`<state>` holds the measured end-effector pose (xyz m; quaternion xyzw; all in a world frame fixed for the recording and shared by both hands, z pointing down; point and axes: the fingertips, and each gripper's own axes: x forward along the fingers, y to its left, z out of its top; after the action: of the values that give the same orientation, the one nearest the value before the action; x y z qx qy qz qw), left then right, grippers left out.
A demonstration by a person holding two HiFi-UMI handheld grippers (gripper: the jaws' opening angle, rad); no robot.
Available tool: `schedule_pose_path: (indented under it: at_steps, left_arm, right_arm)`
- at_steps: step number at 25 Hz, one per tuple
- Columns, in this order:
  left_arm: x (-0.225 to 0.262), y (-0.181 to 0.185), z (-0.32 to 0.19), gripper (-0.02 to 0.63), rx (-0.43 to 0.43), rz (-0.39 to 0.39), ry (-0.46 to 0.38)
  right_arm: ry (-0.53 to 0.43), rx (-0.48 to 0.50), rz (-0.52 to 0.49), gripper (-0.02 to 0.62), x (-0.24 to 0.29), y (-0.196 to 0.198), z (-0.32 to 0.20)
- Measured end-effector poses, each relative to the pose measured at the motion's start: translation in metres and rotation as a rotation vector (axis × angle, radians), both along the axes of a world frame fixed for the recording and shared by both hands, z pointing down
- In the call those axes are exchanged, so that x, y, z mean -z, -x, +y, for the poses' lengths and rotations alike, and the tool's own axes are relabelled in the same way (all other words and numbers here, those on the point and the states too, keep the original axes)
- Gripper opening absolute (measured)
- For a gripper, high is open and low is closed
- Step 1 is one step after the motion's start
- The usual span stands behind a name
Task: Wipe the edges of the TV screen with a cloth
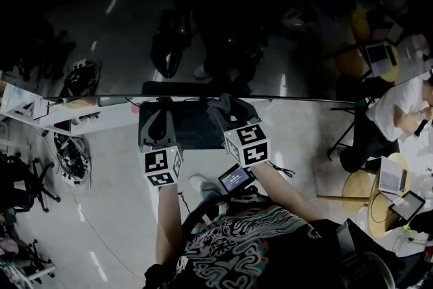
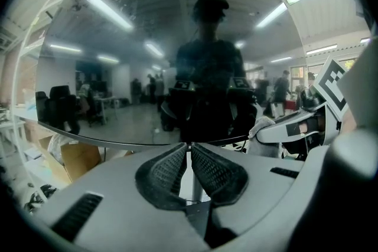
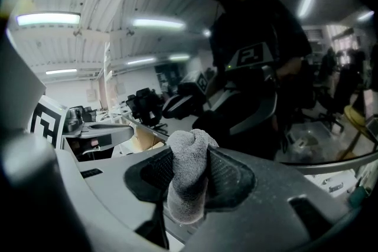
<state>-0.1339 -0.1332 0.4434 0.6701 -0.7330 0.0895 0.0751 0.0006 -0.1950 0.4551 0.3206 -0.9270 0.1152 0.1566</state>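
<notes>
Head view: left gripper (image 1: 157,112) and right gripper (image 1: 226,108) hovering just below the black glossy TV screen (image 1: 284,30), its lower edge running left-right | Left gripper view: jaws pressing together, empty | Right gripper view: jaws clamping the grey fuzzy cloth (image 3: 189,177), screen lying directly ahead.

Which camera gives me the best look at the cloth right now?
The right gripper view: the grey cloth sits close up, clamped in the right gripper. The left gripper view catches only a pale bit at its right. The head view is too dark to show it.

Pale floor (image 1: 122,213) w/ cable tangle (image 1: 71,159)
</notes>
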Motion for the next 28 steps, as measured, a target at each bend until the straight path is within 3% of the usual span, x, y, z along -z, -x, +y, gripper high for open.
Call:
schedule_pose_path:
  at_steps: [28]
  left_arm:
    - [-0.01, 0.08, 0.012, 0.035, 0.056, 0.024, 0.004]
  right_arm:
    - [0.041, 0.056, -0.019, 0.167, -0.003, 0.089, 0.017]
